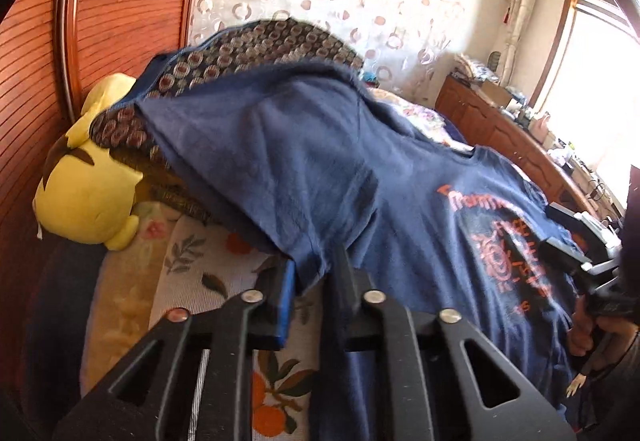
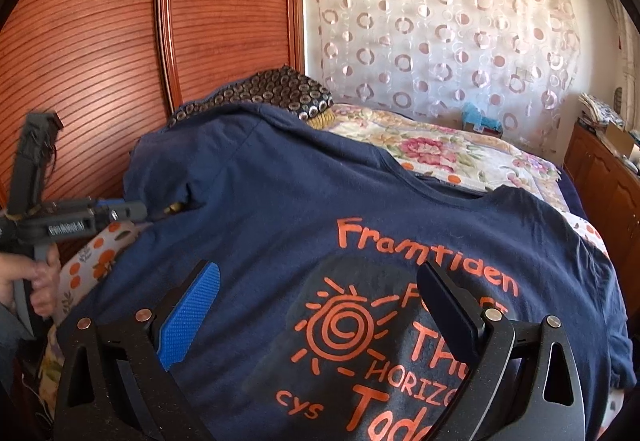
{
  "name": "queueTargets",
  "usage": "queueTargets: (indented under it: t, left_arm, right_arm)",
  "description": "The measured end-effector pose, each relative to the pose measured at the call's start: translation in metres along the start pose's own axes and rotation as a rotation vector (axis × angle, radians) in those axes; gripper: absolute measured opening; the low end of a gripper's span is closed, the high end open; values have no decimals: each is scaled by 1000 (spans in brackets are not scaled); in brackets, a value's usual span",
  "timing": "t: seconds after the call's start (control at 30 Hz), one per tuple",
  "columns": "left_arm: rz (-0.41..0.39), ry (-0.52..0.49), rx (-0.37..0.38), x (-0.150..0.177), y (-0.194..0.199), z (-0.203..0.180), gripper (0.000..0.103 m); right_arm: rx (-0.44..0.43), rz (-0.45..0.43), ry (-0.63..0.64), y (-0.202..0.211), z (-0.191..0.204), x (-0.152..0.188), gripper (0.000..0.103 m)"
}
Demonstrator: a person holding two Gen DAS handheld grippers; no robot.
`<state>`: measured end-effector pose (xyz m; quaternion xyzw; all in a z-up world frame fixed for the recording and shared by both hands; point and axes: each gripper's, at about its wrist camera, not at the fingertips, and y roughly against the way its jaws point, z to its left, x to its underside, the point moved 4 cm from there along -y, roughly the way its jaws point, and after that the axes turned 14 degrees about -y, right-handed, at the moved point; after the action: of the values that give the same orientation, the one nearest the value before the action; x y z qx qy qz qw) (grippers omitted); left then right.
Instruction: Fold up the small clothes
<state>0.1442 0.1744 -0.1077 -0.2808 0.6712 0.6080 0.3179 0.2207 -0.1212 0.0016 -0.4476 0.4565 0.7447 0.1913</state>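
A navy blue T-shirt (image 2: pixel 328 193) with orange print lies front-up on the floral bedspread (image 2: pixel 460 153). It also shows in the left wrist view (image 1: pixel 280 161). My left gripper (image 1: pixel 310 273) is shut on the shirt's left sleeve edge and holds it lifted off the bed. It shows from the side in the right wrist view (image 2: pixel 138 211). My right gripper (image 2: pixel 320 305) is open and empty, hovering just above the printed chest. It appears at the right edge of the left wrist view (image 1: pixel 568 241).
A yellow plush toy (image 1: pixel 88 185) and a dark patterned cushion (image 2: pixel 260 89) lie at the head of the bed against the wooden slatted wardrobe (image 2: pixel 100 41). A wooden cabinet (image 1: pixel 500 129) with clutter stands along the window side. A patterned curtain (image 2: pixel 440 33) hangs behind.
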Motion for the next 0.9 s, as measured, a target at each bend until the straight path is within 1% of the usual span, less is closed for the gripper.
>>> queueTargets:
  t: [0.03,0.07,0.27,0.37,0.47,0.53,0.57,0.6,0.67,0.73,0.77,0.83,0.87,0.9]
  left_arm:
    - [-8,-12,0,-5,3,-2,11]
    - [-12,-21,0,-11,5,-3,4]
    - [-28,-108,13,-47,9,-24,3]
    - [-30,-159,50,-63,6,-49,3]
    - [-6,-183,97,-71,0,-77,4]
    - [26,-192,99,-69,1,-93,4]
    - [30,-204,101,-65,4,-101,6]
    - [28,-211,105,-62,7,-106,12]
    - [6,-212,124,-55,18,-112,40]
    - [-17,-207,115,-48,30,-110,51]
    - [-16,-208,103,-46,33,-109,58]
    - [-16,-219,57,-39,40,-103,72]
    - [-20,-232,35,-36,42,-101,75]
    - [-18,-244,11,-33,44,-97,76]
  right_arm:
    - [3,6,0,-1,1,0,99]
    - [4,10,-2,-2,0,0,99]
    - [8,3,-23,0,-5,-6,99]
    - [18,-12,-30,6,-12,-7,99]
    - [37,-24,-41,13,-23,-8,99]
    - [56,-17,-46,19,-32,-4,99]
    - [73,-11,-42,22,-34,-1,99]
    - [88,-10,-35,26,-39,3,99]
    - [108,-6,-22,31,-43,11,99]
    - [115,6,-14,35,-43,17,99]
    - [118,10,-10,36,-43,18,99]
    - [119,12,-4,37,-40,20,99]
    - [116,13,-5,38,-38,20,99]
    - [111,12,-9,38,-36,19,99]
